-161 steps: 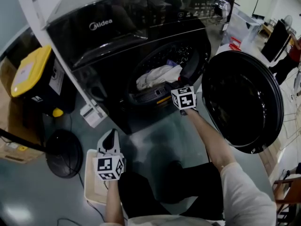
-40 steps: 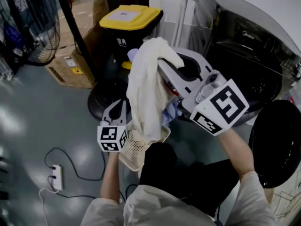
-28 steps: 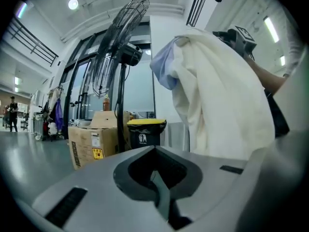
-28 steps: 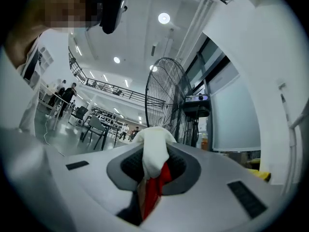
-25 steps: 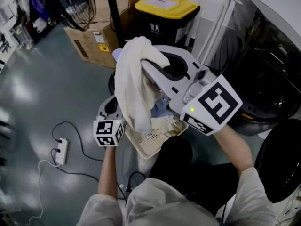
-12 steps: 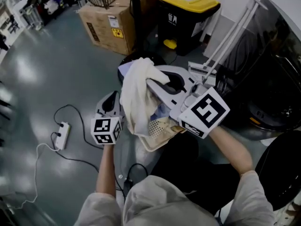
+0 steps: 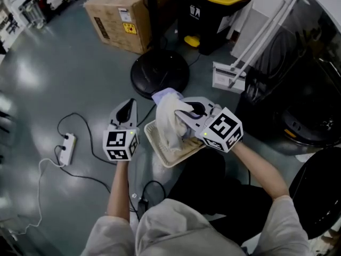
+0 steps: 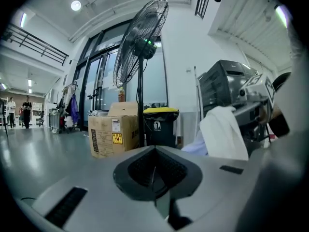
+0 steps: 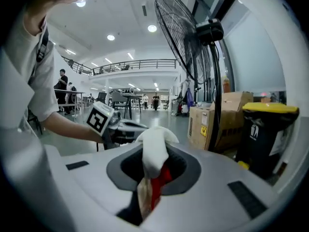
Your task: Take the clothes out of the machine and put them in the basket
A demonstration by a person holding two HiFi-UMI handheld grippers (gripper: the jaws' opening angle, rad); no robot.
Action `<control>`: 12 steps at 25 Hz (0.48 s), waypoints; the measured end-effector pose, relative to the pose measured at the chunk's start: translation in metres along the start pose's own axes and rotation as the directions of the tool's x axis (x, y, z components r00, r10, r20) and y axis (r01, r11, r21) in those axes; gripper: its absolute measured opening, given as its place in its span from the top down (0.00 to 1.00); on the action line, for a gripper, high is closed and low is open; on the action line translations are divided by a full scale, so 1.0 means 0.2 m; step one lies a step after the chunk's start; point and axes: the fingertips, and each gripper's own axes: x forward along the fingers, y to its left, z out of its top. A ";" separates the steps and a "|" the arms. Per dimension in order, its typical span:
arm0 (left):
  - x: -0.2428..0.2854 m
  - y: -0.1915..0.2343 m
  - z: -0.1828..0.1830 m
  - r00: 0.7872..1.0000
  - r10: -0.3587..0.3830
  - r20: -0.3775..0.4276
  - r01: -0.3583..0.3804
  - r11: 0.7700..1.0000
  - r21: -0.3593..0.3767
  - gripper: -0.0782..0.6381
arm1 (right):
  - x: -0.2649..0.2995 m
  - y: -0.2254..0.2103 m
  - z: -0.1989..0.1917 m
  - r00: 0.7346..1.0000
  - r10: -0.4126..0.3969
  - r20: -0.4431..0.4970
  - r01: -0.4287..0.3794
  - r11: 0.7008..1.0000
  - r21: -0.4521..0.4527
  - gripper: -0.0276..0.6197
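My right gripper (image 7: 179,116) is shut on a bundle of clothes (image 7: 169,119): a white cloth with a pale lilac piece on top. The bundle hangs into the cream basket (image 7: 160,156) on the floor. In the right gripper view the white cloth (image 9: 154,146) and a red piece (image 9: 159,182) are pinched between the jaws of the right gripper (image 9: 153,173). My left gripper (image 7: 128,104) hovers just left of the basket, shut and empty; in its own view the left gripper (image 8: 154,153) points past the white cloth (image 8: 223,134). The washing machine (image 7: 298,84) stands at the right.
A fan's round black base (image 7: 160,73) sits behind the basket, with a cardboard box (image 7: 114,12) and a yellow-lidded bin (image 7: 210,7) further back. A power strip (image 7: 66,149) with cables lies on the floor at left. The machine's open door (image 7: 319,193) is at the lower right.
My right gripper has dropped a long way with the clothes, from above the basket down into it. The left gripper has sunk a little beside the basket.
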 end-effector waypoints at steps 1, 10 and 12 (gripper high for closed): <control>0.01 -0.01 0.00 1.000 -0.004 -0.002 0.004 1.000 0.001 0.87 | 0.02 -0.01 -0.08 1.000 0.004 -0.021 -0.004 1.000 0.014 0.86; 0.02 -0.10 -0.10 0.999 -0.021 -0.050 0.022 1.000 0.016 0.87 | 0.17 0.03 -0.78 0.972 0.067 -0.227 -0.047 0.995 0.091 0.86; 0.03 -0.11 -0.12 0.998 -0.022 -0.061 0.024 1.000 0.021 0.87 | 0.20 0.03 -0.93 0.959 0.076 -0.273 -0.047 0.993 0.112 0.86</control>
